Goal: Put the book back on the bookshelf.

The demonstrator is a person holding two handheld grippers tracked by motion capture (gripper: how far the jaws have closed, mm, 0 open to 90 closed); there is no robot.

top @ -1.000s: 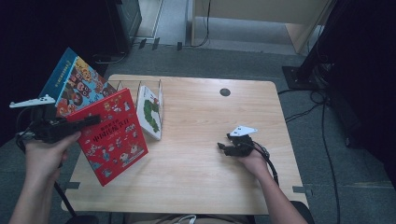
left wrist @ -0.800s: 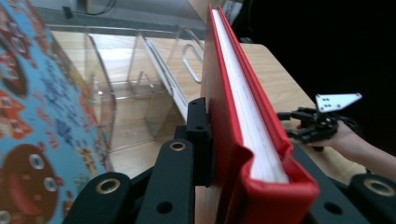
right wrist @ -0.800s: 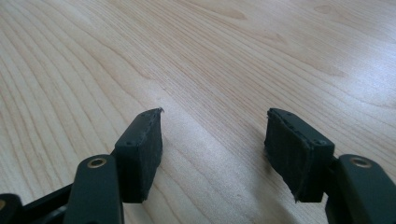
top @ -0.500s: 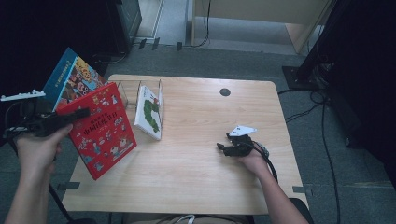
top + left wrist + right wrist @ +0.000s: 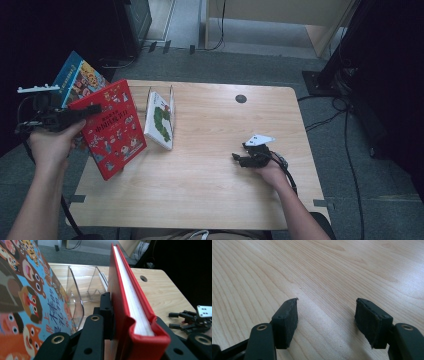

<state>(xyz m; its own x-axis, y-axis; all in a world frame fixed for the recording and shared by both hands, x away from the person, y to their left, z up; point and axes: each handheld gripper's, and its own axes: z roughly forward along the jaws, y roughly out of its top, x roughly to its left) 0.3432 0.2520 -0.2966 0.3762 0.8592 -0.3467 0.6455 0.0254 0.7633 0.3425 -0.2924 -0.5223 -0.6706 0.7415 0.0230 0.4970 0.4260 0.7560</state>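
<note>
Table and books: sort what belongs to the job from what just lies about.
In the job:
red book, clamped in the left gripper
clear rack
green-caterpillar book in it

Lying about:
blue book
right gripper, open on the table

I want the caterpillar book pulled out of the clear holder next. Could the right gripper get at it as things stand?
Probably yes. The right gripper rests open and empty on the table, and bare wood lies between it and the caterpillar book in the clear holder. The red book sits on the far side.
</note>
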